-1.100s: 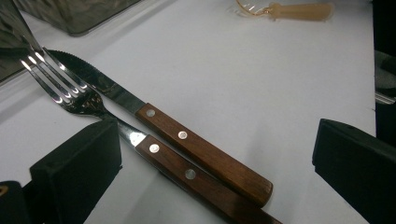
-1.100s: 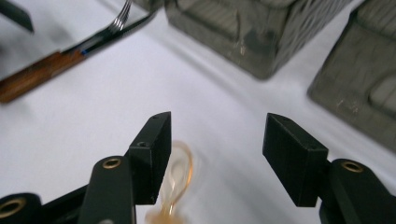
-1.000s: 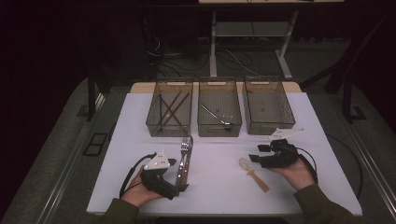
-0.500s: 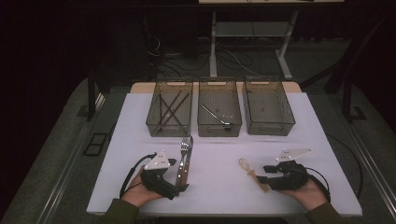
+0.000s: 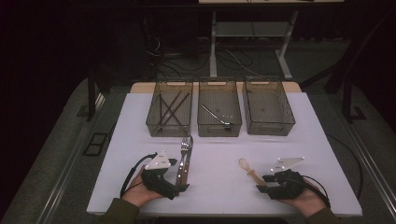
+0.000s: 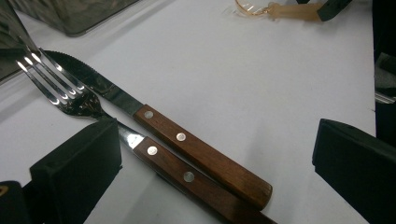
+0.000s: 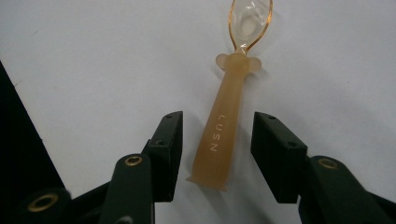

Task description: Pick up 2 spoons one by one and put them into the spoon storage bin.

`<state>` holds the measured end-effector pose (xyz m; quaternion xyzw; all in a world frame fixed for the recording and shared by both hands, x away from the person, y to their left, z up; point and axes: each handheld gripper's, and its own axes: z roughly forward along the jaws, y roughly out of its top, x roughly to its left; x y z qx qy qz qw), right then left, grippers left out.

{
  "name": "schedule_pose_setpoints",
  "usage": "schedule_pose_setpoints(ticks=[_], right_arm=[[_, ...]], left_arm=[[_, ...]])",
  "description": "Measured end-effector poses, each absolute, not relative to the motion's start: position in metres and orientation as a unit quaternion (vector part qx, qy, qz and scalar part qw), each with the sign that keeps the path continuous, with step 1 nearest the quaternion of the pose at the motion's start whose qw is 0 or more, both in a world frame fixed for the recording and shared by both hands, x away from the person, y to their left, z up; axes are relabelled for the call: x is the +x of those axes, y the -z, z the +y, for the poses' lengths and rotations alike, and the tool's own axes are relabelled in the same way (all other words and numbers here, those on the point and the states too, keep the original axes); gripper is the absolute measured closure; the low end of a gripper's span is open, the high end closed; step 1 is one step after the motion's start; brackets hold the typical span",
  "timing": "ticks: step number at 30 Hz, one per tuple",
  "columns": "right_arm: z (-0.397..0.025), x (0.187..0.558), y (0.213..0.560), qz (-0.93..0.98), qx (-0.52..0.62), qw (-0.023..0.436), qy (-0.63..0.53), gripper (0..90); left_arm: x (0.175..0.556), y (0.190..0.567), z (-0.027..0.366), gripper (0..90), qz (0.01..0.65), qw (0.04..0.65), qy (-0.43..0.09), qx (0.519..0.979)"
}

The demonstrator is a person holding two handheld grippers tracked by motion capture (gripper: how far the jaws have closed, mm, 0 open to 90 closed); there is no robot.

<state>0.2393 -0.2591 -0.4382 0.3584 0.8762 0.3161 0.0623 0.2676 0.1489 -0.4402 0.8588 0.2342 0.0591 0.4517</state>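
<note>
high view takes in the white bench (image 5: 299,140) first, with three clear bins lined up along its far edge: the left bin (image 5: 169,114) holds dark sticks, the middle bin (image 5: 219,113) holds a metal utensil, and the right bin (image 5: 268,111) looks bare. nearer the person, the left claw (image 5: 180,187) rests beside a fork (image 5: 184,156) and a knife (image 5: 187,161) that lie side by side and touching, both with wooden riveted handles; in the left gripper view that claw (image 6: 215,158) stands wide open around the two handles and grips neither. the right claw (image 5: 261,187) sits at the handle end of a small amber spoon (image 5: 250,171) lying flat on the bench with its clear bowl pointing toward the bins. in the right gripper view the right claw (image 7: 217,154) is partly open, one jaw on each side of the spoon (image 7: 224,135) handle, with a gap on both sides, so nothing is held yet. the step in hand looks like lining up to pick the spoon. the next move likely calls for closing squarely on the slim handle, then lifting it level toward a bin, probably the bare one.
</note>
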Motion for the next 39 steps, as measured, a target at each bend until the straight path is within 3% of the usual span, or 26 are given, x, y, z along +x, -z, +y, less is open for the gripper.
schedule_pose_setpoints(ticks=[10,25,39], right_arm=[[-0.251,0.236,0.439,0.893,0.336,0.092,-0.284,59.8],[-0.249,0.239,0.437,0.896,0.336,0.085,-0.277,73.0],[-0.252,0.245,0.435,0.892,0.345,0.072,-0.283,74.0]], left_arm=[[0.267,0.440,0.148,0.2,0.232,0.452,-0.059,0.859],[0.267,0.440,0.147,0.1,0.232,0.453,-0.058,0.859],[0.267,0.440,0.147,0.2,0.229,0.454,-0.057,0.859]])
